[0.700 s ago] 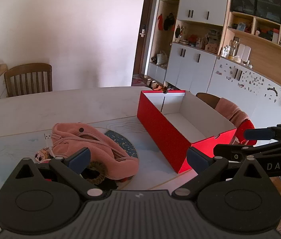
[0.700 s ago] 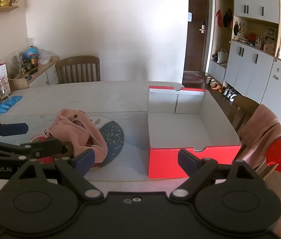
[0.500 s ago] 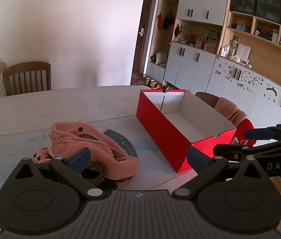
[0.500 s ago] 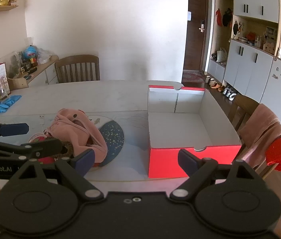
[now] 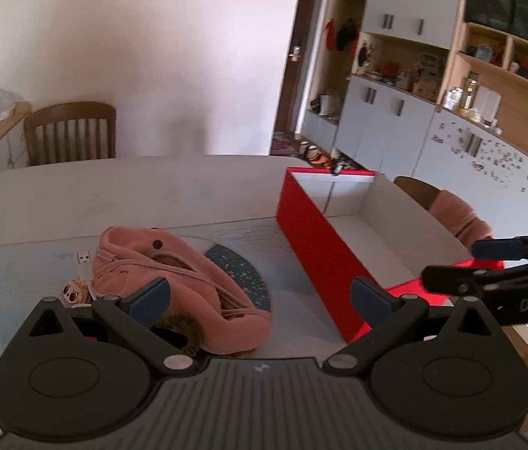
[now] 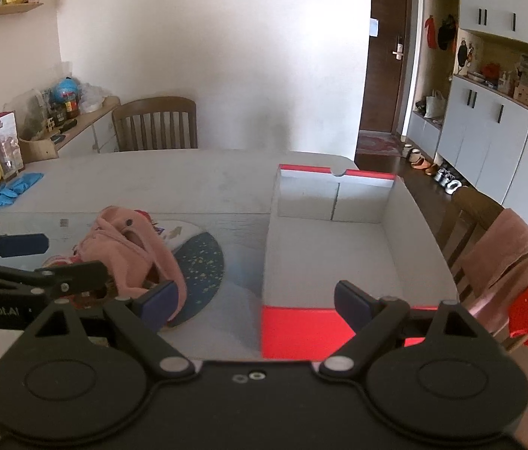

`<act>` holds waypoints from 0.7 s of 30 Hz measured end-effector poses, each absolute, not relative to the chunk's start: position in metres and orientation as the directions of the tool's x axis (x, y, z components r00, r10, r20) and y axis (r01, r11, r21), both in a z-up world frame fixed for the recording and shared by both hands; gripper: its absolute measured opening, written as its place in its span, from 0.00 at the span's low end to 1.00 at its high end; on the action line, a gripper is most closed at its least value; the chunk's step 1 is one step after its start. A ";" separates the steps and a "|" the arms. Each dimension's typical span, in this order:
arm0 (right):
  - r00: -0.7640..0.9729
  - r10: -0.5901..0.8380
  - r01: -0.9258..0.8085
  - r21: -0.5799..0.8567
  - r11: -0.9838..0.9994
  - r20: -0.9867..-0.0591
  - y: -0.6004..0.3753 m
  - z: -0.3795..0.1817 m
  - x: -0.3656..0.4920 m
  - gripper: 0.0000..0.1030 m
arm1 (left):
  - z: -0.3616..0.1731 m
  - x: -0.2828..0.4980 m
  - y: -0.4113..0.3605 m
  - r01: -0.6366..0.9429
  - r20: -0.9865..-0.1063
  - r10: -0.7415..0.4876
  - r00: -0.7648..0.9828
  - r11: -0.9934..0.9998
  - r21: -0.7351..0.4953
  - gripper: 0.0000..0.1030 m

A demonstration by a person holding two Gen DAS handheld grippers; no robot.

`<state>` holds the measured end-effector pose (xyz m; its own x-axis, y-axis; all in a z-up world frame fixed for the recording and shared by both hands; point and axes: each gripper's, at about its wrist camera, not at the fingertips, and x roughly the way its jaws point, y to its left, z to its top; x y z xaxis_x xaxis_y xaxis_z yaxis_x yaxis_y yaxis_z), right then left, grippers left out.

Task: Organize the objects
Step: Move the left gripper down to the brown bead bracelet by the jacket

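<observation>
The left gripper (image 5: 260, 296) hangs tilted down over the near edge of the desk (image 5: 114, 195), its fingers (image 5: 149, 296) spread wide with nothing between them, and the right gripper (image 6: 256, 302) beside it has its fingers spread just as wide and empty. The pink garment (image 5: 174, 281) lies bunched on the desk on a dark blue speckled mat (image 5: 241, 273), directly ahead of and partly under the left gripper's left finger, its long axis running from far-left to near-right. A small cartoon-face charm (image 5: 74, 292) and a white USB plug (image 5: 84, 258) sit just beside its left end. The open red box (image 5: 316, 251) stands to the right of the pile, empty, squarely ahead of the right gripper. The left gripper looks the nearer one to the garment, so it would likely reach forward and down, then carry rightward to the box.
</observation>
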<state>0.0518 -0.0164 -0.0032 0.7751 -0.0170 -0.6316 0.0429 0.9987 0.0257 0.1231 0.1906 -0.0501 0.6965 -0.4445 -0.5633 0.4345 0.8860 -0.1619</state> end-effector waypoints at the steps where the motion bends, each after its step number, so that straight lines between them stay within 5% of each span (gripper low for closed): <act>1: 0.773 -0.019 0.048 0.029 0.998 -0.634 -0.022 -0.004 0.055 0.87 | -0.052 0.126 0.190 0.418 -0.569 -0.428 0.703 0.895 -0.157 0.99; 10: 0.742 -0.082 0.114 0.004 0.994 -0.665 -0.073 -0.017 0.078 0.87 | -0.084 0.147 0.189 0.296 -0.642 -0.275 0.716 0.952 -0.077 0.93; 21: 0.686 -0.164 0.170 -0.063 0.983 -0.709 -0.124 -0.038 0.103 0.87 | -0.133 0.158 0.172 0.292 -0.740 -0.156 0.654 0.955 0.056 0.64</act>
<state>0.1034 -0.1241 -0.0385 0.6862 -0.1642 -0.7086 0.1703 0.9834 -0.0629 0.1577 0.1723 -0.1328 0.6539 -0.1565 -0.7402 0.2917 0.9549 0.0558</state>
